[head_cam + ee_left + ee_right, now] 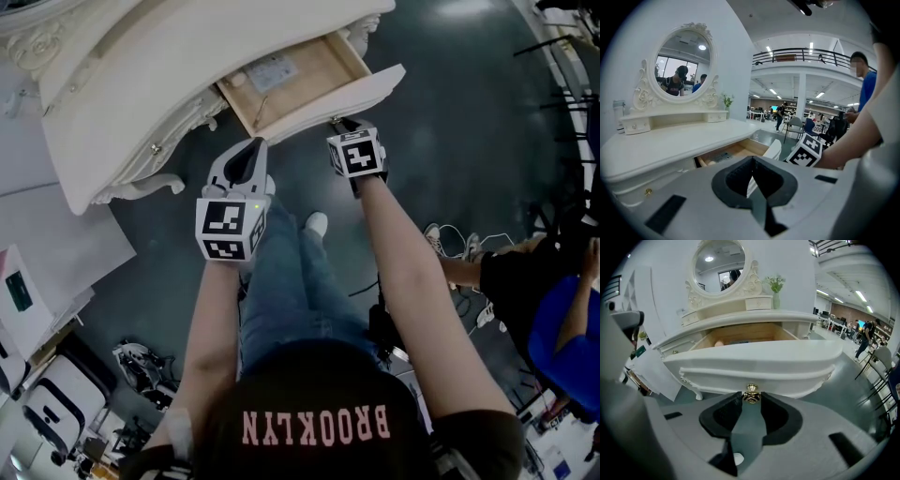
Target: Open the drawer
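The white dressing table's drawer [281, 80] stands pulled out and shows its wooden inside with a paper in it. In the right gripper view its curved white front [754, 364] fills the middle, with a gold knob [751, 395] at the lower edge. My right gripper [751, 398] [343, 124] is shut on that knob. My left gripper [251, 150] hangs just left of the drawer front, jaws together and holding nothing. Its own view [752, 165] shows the open drawer [725, 155] beyond the tips and the right gripper's marker cube [806, 152].
An oval mirror [718, 264] and a small flower vase [776, 298] sit on the table top [141, 84]. A seated person in blue [553, 319] and floor cables [459, 253] are at the right. Boxes and gear [37, 375] lie at the left. My shoe [317, 223] is below the drawer.
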Motion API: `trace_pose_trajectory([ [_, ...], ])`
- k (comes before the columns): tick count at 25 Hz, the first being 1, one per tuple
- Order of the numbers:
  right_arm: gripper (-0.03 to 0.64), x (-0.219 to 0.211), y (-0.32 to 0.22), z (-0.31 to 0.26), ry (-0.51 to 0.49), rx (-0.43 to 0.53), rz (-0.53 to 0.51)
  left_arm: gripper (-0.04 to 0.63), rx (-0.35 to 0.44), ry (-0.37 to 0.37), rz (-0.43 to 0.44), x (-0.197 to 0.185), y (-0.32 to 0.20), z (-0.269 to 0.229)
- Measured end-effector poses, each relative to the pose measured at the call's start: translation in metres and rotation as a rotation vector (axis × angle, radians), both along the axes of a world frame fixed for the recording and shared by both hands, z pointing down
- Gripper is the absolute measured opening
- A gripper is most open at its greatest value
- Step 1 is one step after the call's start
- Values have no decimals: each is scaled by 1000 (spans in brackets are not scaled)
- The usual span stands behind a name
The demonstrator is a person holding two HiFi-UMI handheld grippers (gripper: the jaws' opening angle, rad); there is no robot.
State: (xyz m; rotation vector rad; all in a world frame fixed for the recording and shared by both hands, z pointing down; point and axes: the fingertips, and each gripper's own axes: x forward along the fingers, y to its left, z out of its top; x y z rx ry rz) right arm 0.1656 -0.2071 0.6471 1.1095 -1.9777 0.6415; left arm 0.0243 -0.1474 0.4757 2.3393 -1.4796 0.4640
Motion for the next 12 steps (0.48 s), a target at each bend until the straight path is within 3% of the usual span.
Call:
trace_pose_trajectory([
  [12,113,21,36,-2,-5,6,-2,5,2,2,28,31,32,2],
])
